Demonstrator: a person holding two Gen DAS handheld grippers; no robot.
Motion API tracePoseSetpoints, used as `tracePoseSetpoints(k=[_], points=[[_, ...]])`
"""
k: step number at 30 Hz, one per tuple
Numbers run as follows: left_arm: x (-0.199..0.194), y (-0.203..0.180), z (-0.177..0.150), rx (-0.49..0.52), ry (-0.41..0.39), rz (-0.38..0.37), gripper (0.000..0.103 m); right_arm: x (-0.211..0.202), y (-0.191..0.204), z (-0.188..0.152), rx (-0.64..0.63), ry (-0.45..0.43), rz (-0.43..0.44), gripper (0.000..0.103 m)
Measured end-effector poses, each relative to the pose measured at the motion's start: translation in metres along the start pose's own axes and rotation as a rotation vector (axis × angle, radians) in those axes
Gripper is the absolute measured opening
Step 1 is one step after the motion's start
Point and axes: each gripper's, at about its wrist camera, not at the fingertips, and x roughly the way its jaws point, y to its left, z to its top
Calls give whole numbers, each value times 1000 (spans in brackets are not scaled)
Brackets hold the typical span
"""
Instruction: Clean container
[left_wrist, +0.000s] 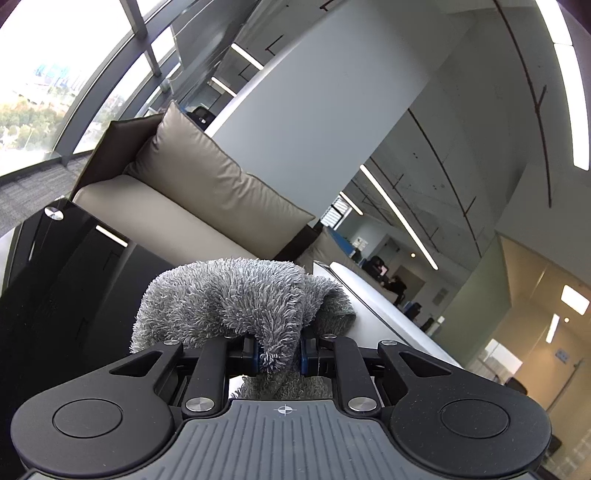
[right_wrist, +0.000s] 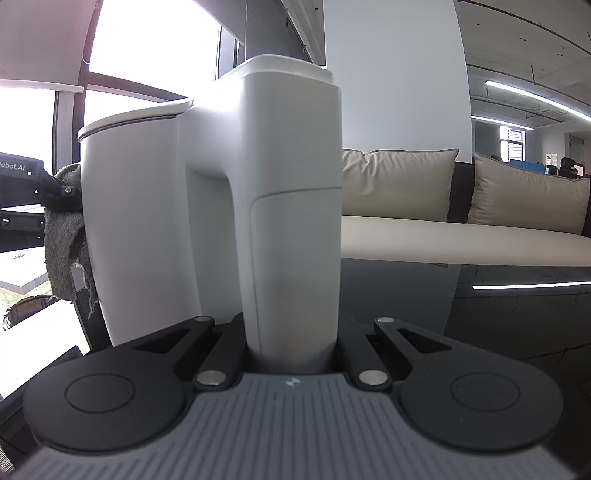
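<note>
The container is a white kettle-like jug (right_wrist: 140, 221) with a thick handle (right_wrist: 295, 221). My right gripper (right_wrist: 293, 350) is shut on the handle and holds the jug upright. My left gripper (left_wrist: 277, 356) is shut on a shaggy grey cloth (left_wrist: 229, 299) that bunches over its fingers. In the right wrist view the left gripper (right_wrist: 55, 192) and the cloth (right_wrist: 62, 243) sit against the jug's far left side. In the left wrist view, part of the white jug (left_wrist: 373, 299) shows just right of the cloth.
A dark glossy table (right_wrist: 461, 317) lies under the jug. A beige sofa (right_wrist: 461, 236) with cushions (left_wrist: 207, 173) stands behind it. Large windows (left_wrist: 44, 74) are on the left. An office area (left_wrist: 388, 273) stretches far behind.
</note>
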Motion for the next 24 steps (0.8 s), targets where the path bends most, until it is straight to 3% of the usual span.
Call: tracePoseSetpoints(k=[10,24], points=[[15,46,4,-178,21,-116,16,-1,4,0,-7,-6,34,3],[39,90,-9,-343,79,-92,16,5,-1,-1,-7,-8,40,3]])
